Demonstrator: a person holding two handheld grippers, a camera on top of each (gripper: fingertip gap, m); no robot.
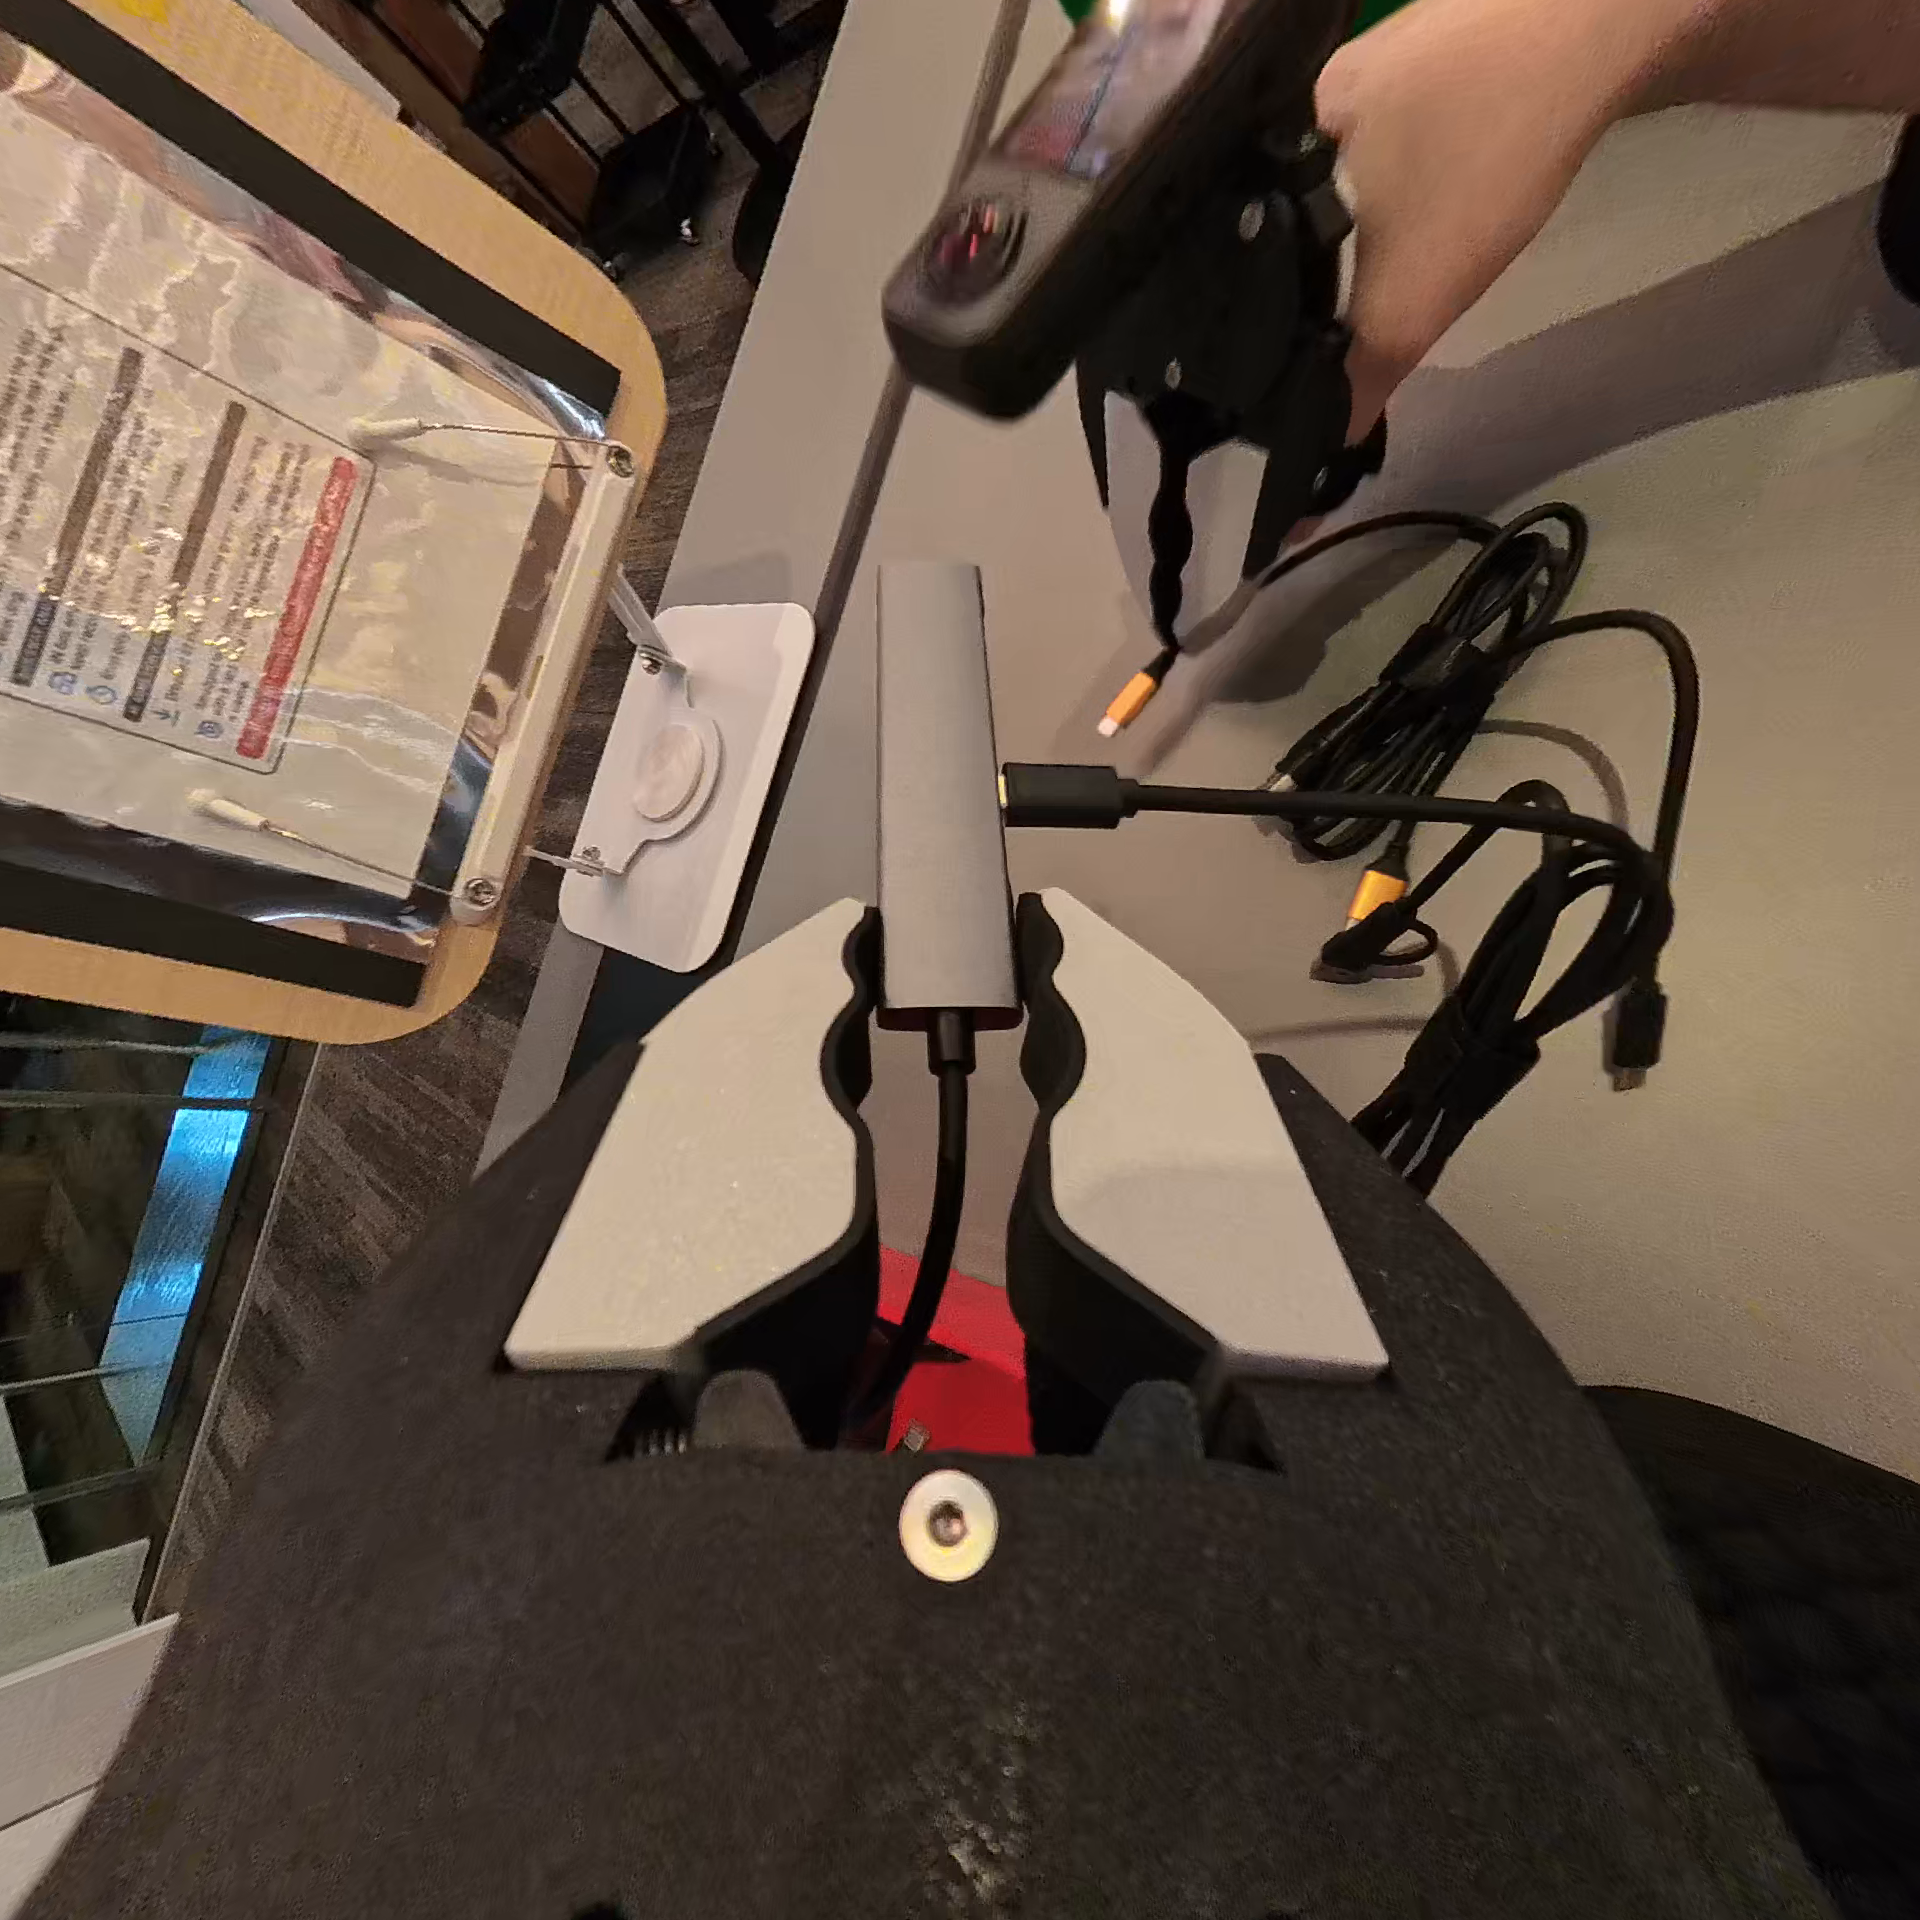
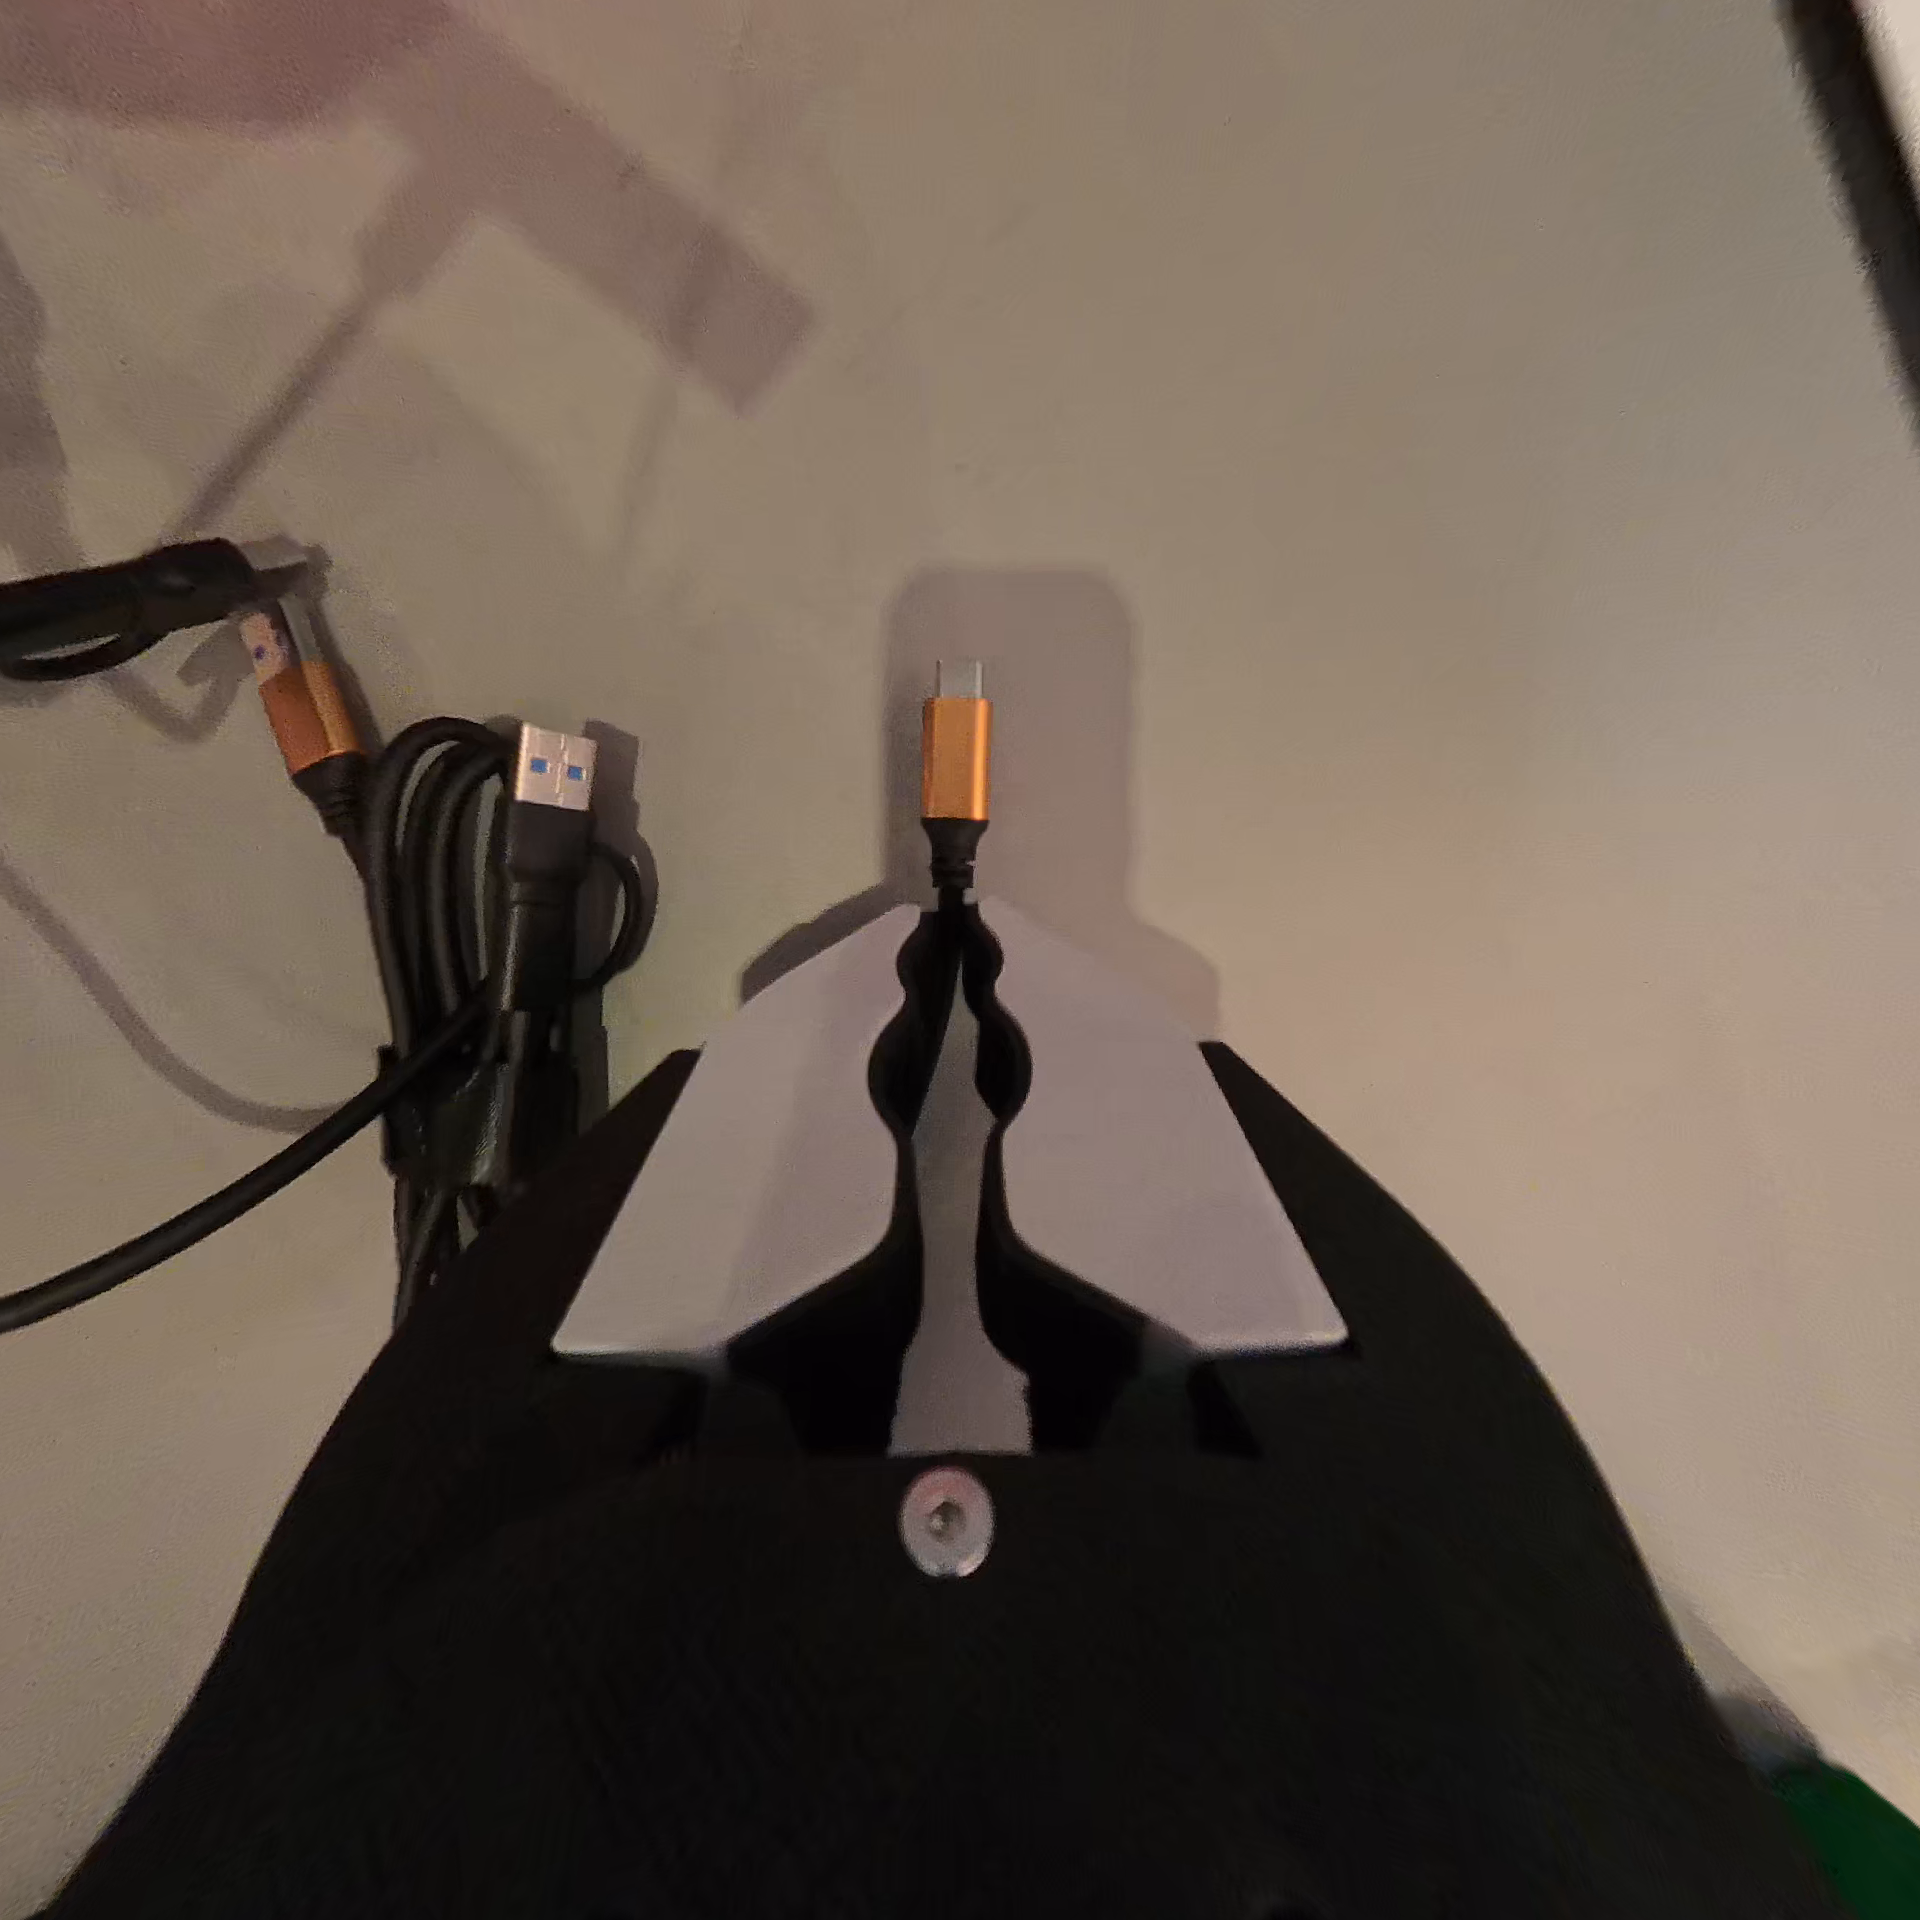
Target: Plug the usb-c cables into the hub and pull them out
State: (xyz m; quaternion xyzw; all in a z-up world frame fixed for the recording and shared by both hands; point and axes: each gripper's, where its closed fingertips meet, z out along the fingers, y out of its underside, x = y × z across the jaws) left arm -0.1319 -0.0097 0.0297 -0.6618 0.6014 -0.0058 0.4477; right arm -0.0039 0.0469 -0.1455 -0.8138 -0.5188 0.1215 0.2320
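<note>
My left gripper (image 1: 943, 935) is shut on the near end of a slim dark grey hub (image 1: 940, 769), held above the table's edge. The hub's own black lead (image 1: 940, 1143) runs back between the fingers. A black usb-c plug (image 1: 1060, 796) sits in the hub's right side. My right gripper (image 2: 951, 906) is shut on the cable of an orange usb-c plug (image 2: 956, 756), which sticks out past the fingertips above the table. In the left wrist view the right gripper (image 1: 1179, 623) hangs to the hub's upper right with the orange plug (image 1: 1130, 701) pointing down-left, apart from the hub.
A bundle of black cables (image 1: 1486, 831) with other plugs lies on the grey table (image 1: 1714, 1195) to the right; it also shows in the right wrist view (image 2: 488, 987). A white block (image 1: 691, 779) and a wooden-edged board (image 1: 312, 520) lie left of the table. A person's hand (image 1: 1455, 187) holds the right gripper. The left gripper's tips are roughly 25 cm from the right gripper's.
</note>
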